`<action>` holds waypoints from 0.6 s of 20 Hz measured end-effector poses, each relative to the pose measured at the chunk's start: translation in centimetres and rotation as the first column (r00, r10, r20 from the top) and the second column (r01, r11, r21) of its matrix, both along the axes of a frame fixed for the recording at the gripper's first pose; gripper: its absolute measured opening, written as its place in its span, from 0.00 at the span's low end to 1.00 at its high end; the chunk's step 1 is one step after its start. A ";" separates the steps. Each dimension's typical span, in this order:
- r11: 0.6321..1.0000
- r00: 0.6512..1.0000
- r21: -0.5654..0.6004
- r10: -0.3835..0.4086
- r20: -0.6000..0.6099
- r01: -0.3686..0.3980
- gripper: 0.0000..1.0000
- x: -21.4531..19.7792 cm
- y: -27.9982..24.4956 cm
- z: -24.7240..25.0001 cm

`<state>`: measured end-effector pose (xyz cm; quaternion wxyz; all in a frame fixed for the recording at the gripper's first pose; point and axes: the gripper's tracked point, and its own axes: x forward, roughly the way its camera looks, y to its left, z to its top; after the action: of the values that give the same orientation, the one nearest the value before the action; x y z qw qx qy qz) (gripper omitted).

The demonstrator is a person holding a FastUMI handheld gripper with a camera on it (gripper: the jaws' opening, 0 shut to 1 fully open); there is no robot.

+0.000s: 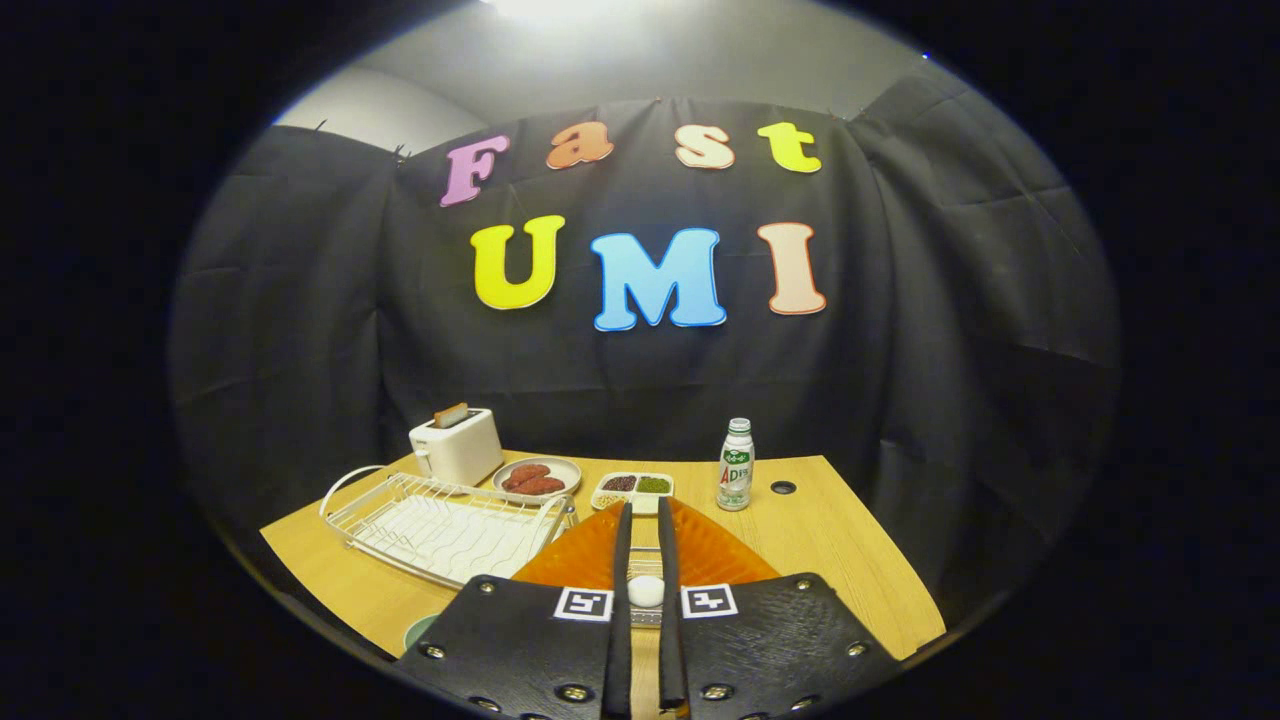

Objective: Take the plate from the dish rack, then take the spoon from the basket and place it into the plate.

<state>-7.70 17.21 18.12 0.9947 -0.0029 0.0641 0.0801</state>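
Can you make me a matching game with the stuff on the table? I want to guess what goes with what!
Things:
1. toaster
2. bottle
3. orange plate
4. dish rack

Clues:
A. held between the gripper fingers
B. has toast sticking out of the top
C. made of white wire, lying beside the orange plate
D. stands upright near a small dark hole in the table

Pairs: 1-B, 2-D, 3-A, 4-C

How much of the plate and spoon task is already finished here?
Done: the white wire dish rack is empty. In hand: the gripper is shut on the orange ribbed plate, held above the wooden table. Left: setting the plate down, then fetching the spoon.
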 end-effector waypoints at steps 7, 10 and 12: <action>0.993 0.987 0.040 0.113 -0.113 -0.109 0.10 -1.8 7.2 -3.7; 0.984 0.971 0.034 0.177 -0.163 -0.174 0.11 -2.1 10.9 -5.8; 0.975 0.958 0.019 0.219 -0.186 -0.219 0.11 -2.2 13.4 -7.0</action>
<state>-9.87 30.58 11.17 0.9693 -0.0036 0.1564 0.1897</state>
